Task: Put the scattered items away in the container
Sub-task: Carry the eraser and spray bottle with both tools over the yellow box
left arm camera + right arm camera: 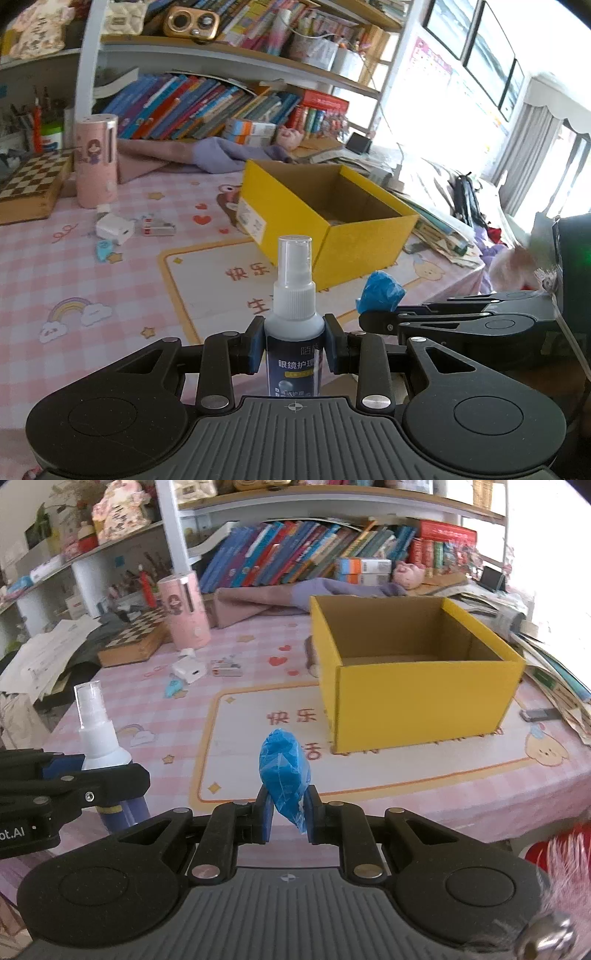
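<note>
Because both loads were bound for the same box, each gripper carried its item upright and clear of the tablecloth. Nearest in the left wrist view, the left gripper (294, 345) was clamped on a spray bottle (294, 295), pads squeezing the body just under the shoulder so the cap stood free above. At 3 o'clock from it, the right gripper (287, 814) pinched a crumpled blue bag (284, 768) by its lower end, the bulk bunched above the pads. Beyond, at 1 o'clock, sat the yellow box (424, 698), open-topped, its floor only partly seen, with room for both. Farther off at 11 o'clock, a white charger (189, 670) and a small packet (227, 667) lay loose on the pink tablecloth (424, 786), not yet collected. A pink canister (184, 609) stood behind them, by the chessboard (135, 637).
</note>
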A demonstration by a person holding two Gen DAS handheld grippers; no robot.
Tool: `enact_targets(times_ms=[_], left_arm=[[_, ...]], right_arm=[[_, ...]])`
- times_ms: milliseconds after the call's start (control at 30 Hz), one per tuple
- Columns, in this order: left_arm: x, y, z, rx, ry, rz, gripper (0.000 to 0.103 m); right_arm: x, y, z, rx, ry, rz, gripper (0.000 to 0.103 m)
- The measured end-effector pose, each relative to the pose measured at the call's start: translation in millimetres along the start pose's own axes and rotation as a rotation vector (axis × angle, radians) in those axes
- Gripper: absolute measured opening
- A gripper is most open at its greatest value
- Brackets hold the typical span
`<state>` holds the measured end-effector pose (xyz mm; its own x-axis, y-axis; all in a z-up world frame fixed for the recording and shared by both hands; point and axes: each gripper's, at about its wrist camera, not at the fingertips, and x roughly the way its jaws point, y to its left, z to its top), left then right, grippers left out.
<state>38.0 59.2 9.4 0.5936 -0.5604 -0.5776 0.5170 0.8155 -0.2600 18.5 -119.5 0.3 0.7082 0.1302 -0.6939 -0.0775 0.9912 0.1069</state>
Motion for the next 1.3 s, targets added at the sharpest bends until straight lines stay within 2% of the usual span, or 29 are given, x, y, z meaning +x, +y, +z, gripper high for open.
enact_targets(times_ms=[433,867,1100,1300], left_arm=[[26.2,-32.5,6.5,0.064,0.038,-0.091,0.031],[58.6,-71.2,25.8,0.133,0.039,-0.188,0.031],[71.6,-80.5,41.1,0.142,0.018,-0.206,0.031],[78.9,-85.5,58.6,0.161,-0.018,-0.203,0.031]], right_arm=[[-14.1,-39.7,-9.0,0.076,-0.005,-0.075,0.016],[-26.0,-83.9,-9.4,0.149,-0.027,-0.165,0.016],[-27.0,-103.2,-2.0,0.166,-0.043,-0.192,0.016],[-27.5,-115.3,13.3,0.161,-0.094,-0.207,0.016]])
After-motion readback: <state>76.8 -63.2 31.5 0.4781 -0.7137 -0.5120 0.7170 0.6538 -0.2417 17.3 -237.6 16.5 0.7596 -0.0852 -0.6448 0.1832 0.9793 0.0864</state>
